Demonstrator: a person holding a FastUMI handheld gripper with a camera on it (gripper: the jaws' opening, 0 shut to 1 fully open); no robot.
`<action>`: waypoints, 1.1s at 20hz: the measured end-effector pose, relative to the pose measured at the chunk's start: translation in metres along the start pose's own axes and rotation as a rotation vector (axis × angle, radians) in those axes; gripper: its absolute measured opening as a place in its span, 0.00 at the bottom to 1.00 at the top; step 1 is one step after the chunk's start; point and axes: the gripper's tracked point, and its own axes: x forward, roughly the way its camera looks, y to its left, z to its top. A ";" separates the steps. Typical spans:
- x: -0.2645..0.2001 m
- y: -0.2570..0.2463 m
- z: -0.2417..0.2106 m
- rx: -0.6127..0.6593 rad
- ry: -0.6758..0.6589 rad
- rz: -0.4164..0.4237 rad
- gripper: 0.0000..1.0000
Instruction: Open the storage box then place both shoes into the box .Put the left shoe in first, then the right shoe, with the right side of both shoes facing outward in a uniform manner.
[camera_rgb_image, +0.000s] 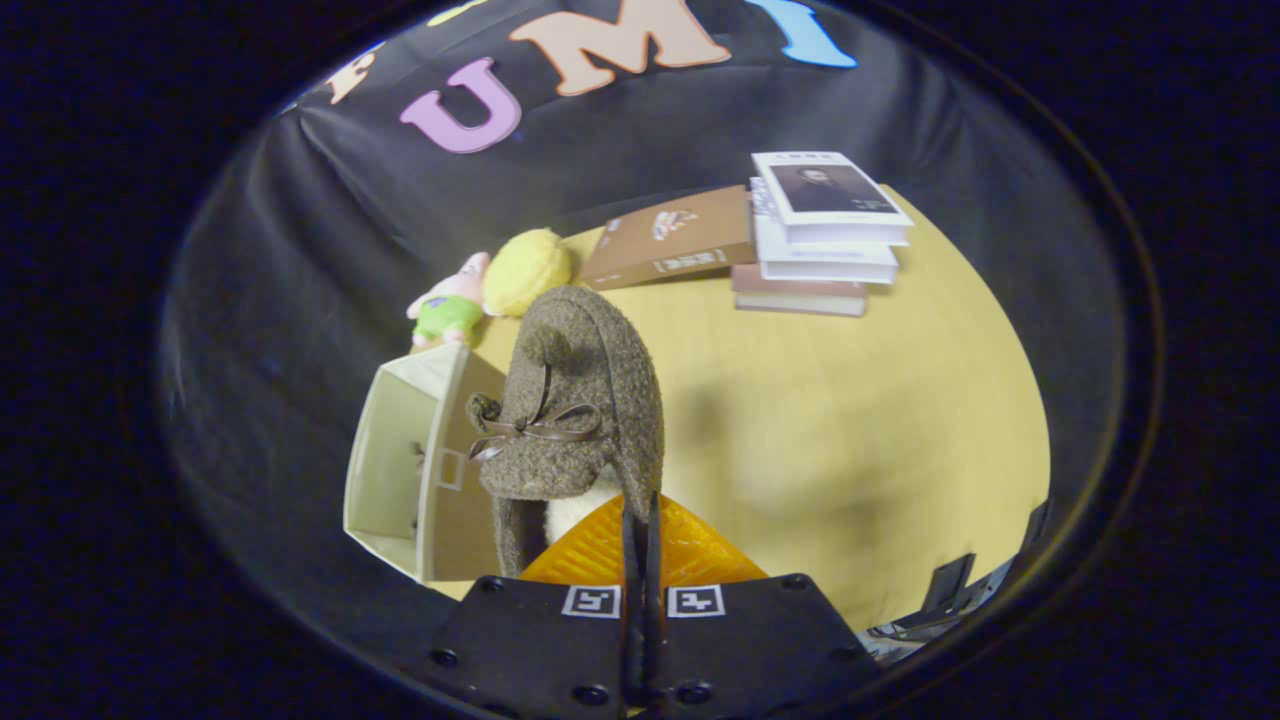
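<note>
Yellow tabletop (850, 420) is carrying the storage box (400, 470), already lying open. Just right of the box, the gripper (640, 530) is clenching the heel rim of a fuzzy brown shoe (580, 400); seemingly neither shoe is inside yet.

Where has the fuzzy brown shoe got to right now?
In the gripper view the brown shoe hangs pinched in the tongs, above the wooden table, just right of the open storage box.
</note>
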 end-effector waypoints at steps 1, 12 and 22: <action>0.002 0.019 0.003 -0.018 0.000 0.022 0.04; 0.029 0.172 0.012 -0.096 -0.003 0.085 0.03; 0.078 0.207 -0.047 -0.086 0.166 0.059 0.04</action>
